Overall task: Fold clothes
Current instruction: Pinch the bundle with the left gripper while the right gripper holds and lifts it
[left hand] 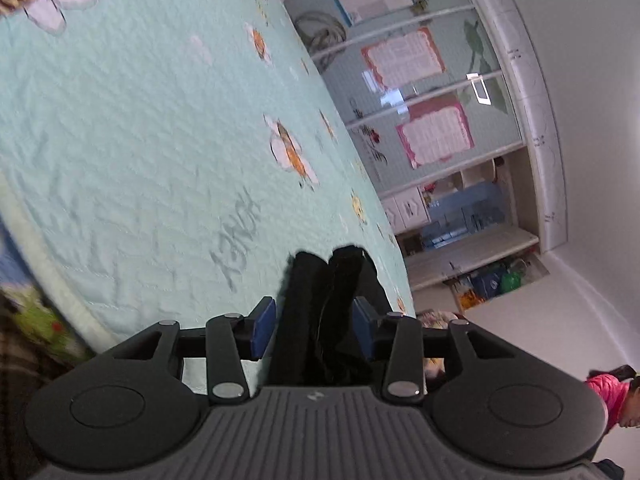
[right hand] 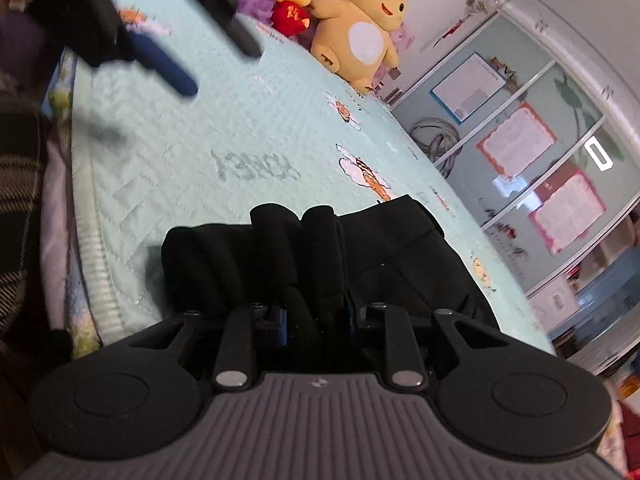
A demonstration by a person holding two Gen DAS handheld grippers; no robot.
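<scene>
- The black garment (right hand: pixel 304 256) lies bunched on the pale green quilted bedspread (right hand: pixel 200 132), near its front edge, with a flatter panel spreading to the right in the right wrist view.
- My right gripper (right hand: pixel 316 324) is clamped on a thick gathered roll of that cloth; its blue pads are pressed into it.
- My left gripper (left hand: pixel 316 332) has folds of the same dark fabric between its blue pads (left hand: pixel 264 330); there seems to be a sliver of gap on the left side, so I cannot tell if it truly grips.
- I judge this as mid-fold: both ends carried across the bed, cloth not yet laid flat.
- Next I would need a firm left hold, then spread and lower evenly.
- A yellow plush toy (right hand: pixel 360 36) sits well apart at the far edge.
</scene>
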